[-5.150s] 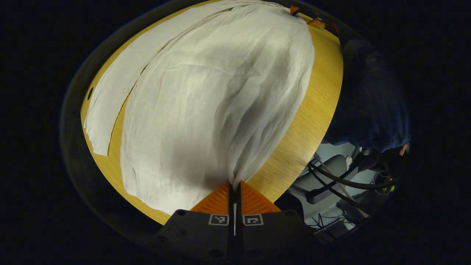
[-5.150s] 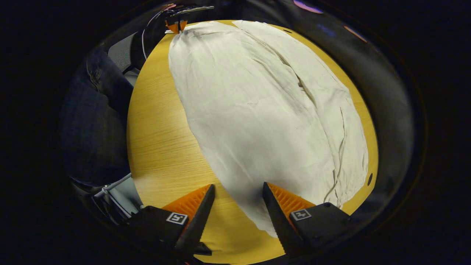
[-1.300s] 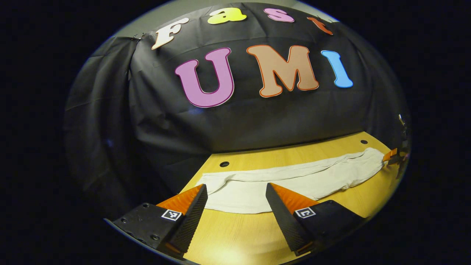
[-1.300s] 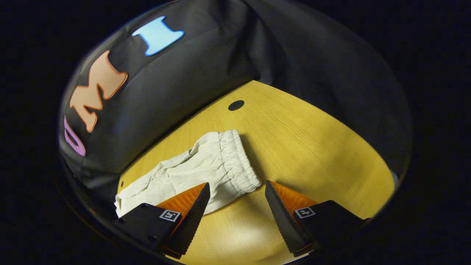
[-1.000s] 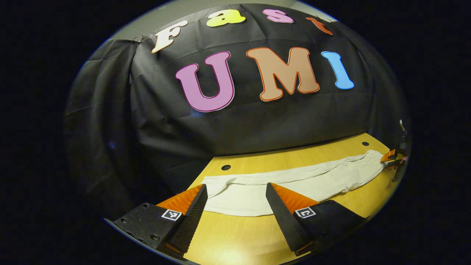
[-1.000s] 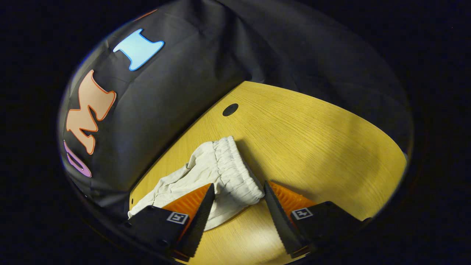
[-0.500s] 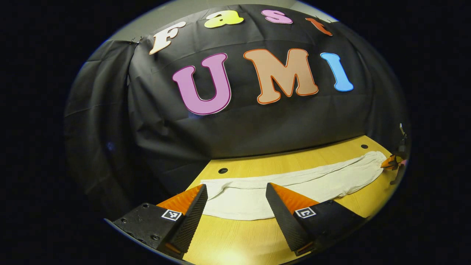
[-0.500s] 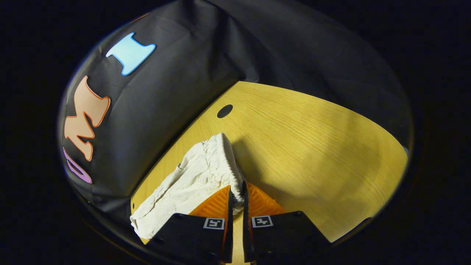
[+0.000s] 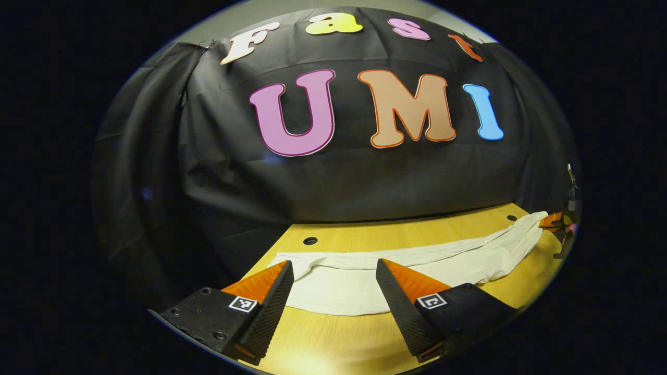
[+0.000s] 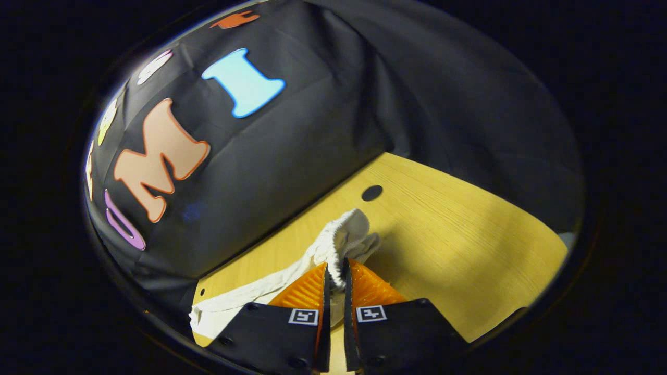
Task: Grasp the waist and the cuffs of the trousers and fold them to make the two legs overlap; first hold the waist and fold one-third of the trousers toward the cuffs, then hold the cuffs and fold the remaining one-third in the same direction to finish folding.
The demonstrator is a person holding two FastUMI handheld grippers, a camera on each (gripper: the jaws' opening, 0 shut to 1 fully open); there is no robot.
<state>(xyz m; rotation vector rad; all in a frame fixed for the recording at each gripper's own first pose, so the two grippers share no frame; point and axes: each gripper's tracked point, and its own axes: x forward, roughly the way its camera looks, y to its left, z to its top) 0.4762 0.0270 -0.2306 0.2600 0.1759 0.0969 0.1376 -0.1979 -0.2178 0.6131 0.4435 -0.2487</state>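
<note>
White trousers [image 9: 338, 286] lie in a long strip across the yellow wooden table [image 9: 338, 344], the two legs one over the other. My left gripper [image 9: 333, 263] stands open just short of the cuff end, its fingers apart and touching no cloth. In the right gripper view my right gripper [image 10: 335, 264] is shut on the gathered elastic waist [image 10: 349, 229], which stands raised off the table top. The right gripper [image 9: 552, 221] also appears at the far right in the left gripper view, at the waist end of the strip.
Black cloth walls close in the table's far side and both ends. Round cable holes [image 9: 310, 240] [image 9: 511, 217] sit near the far edge, one [image 10: 371, 192] just beyond the waist. Bare table [image 10: 469, 250] lies to the right of the waist.
The right gripper came down around the waist, shut on it half a second ago, and has since lifted it. The left gripper, shut on cloth five seconds ago, now hovers open by the cuffs.
</note>
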